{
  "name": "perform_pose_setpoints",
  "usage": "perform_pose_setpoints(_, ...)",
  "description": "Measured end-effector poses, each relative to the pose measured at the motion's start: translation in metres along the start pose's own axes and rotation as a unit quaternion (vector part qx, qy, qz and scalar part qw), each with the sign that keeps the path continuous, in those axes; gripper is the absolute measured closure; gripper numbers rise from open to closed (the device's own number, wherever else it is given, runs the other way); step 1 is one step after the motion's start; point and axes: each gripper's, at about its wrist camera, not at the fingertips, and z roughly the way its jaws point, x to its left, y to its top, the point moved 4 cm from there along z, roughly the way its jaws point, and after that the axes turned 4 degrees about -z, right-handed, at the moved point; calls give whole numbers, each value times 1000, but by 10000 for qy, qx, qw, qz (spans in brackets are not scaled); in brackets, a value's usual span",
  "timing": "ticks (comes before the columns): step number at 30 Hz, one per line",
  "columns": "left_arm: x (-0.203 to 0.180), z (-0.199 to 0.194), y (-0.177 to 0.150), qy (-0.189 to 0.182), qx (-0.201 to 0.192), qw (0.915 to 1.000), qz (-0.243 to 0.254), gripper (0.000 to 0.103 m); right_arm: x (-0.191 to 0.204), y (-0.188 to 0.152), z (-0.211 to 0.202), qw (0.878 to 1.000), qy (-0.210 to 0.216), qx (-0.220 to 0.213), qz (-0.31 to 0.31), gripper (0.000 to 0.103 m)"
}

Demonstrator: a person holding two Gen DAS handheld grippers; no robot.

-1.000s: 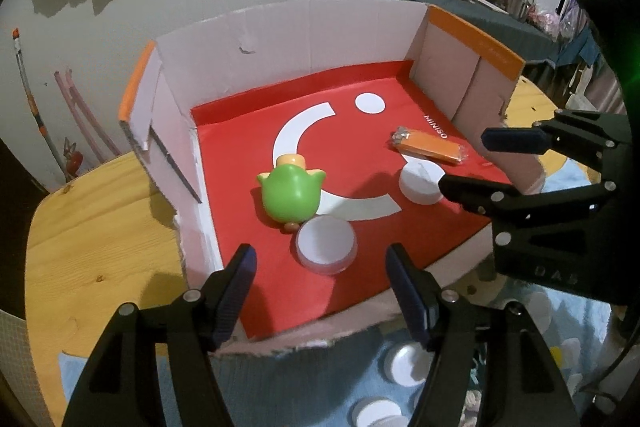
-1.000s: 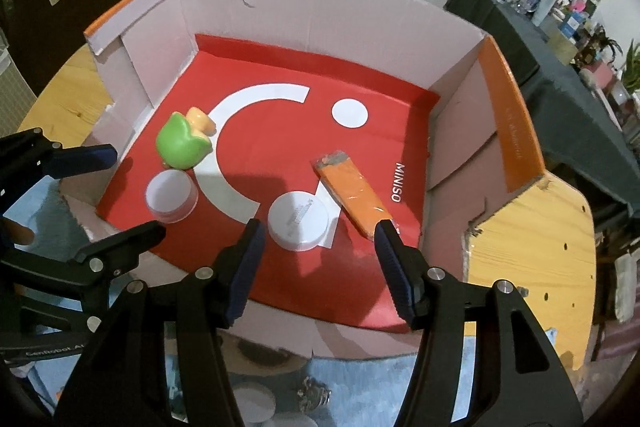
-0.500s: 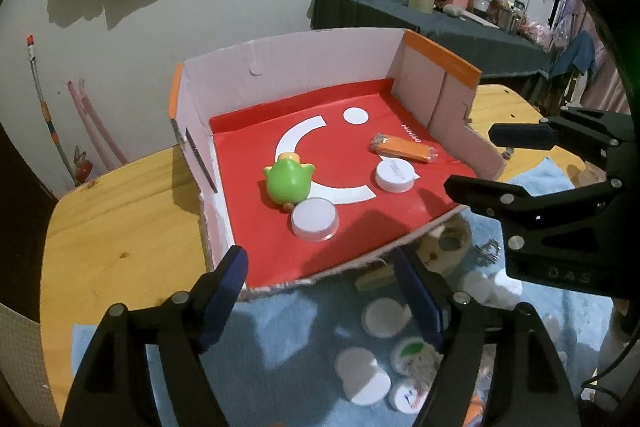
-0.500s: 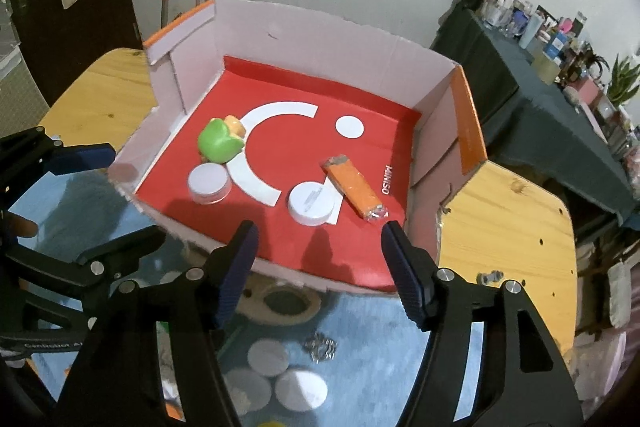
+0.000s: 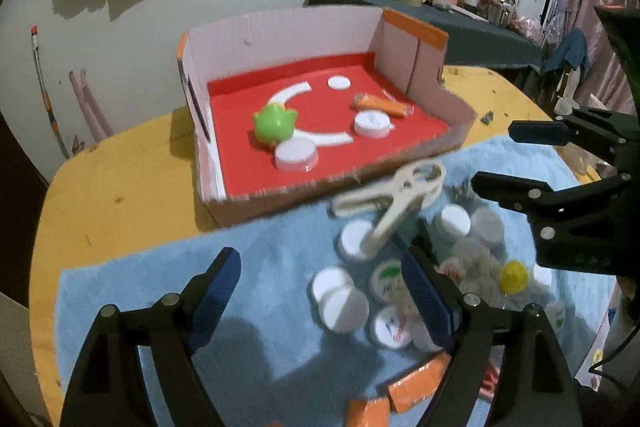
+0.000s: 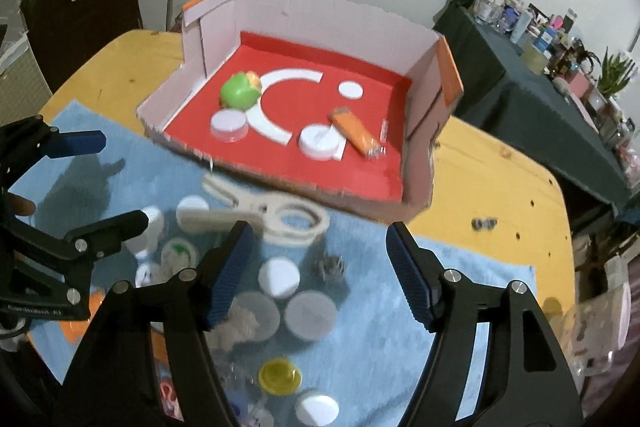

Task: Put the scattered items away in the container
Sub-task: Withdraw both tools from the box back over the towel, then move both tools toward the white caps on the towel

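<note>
The cardboard box (image 5: 280,35), with its red floor, sits on the wooden counter (image 5: 120,195), its torn front edge touching the far edge of a blue towel (image 5: 260,267) spread on the counter. Inside the box lie a green toy (image 5: 274,125) toward its left wall, a white lid (image 5: 296,155) just in front of the toy, a second white lid (image 5: 373,124) toward the right, and an orange packet (image 5: 380,103) just behind that second lid. On the towel in front of the box a large cream clip (image 5: 396,203) rests across a loose pile of white caps (image 5: 340,301), with a yellow cap (image 6: 279,375) nearer the cameras and orange packets (image 5: 420,383) at the towel's near edge. The left hand-held gripper (image 5: 324,291) hangs over the towel in front of the box, its jaws wide apart with nothing clamped between them; they have just been opening. The right hand-held gripper (image 6: 320,271) hangs over the pile of caps, to the right of the left one, its jaws also apart and gripping nothing, likewise just having opened further. A dark-clothed side table (image 6: 520,67) crowded with bottles and plants stands beyond the box to the right.
</note>
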Motion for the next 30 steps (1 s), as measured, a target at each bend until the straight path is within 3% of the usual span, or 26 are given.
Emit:
perform_pose_setpoints(13,2,17,-44,-68,307,9990,-326,19,-7,-48,17,9993,66,267,265,35)
perform_pose_setpoints(30,8,21,-41,-89,294,9979,-569,19,-18,-63,32,9981,241,365,436,35)
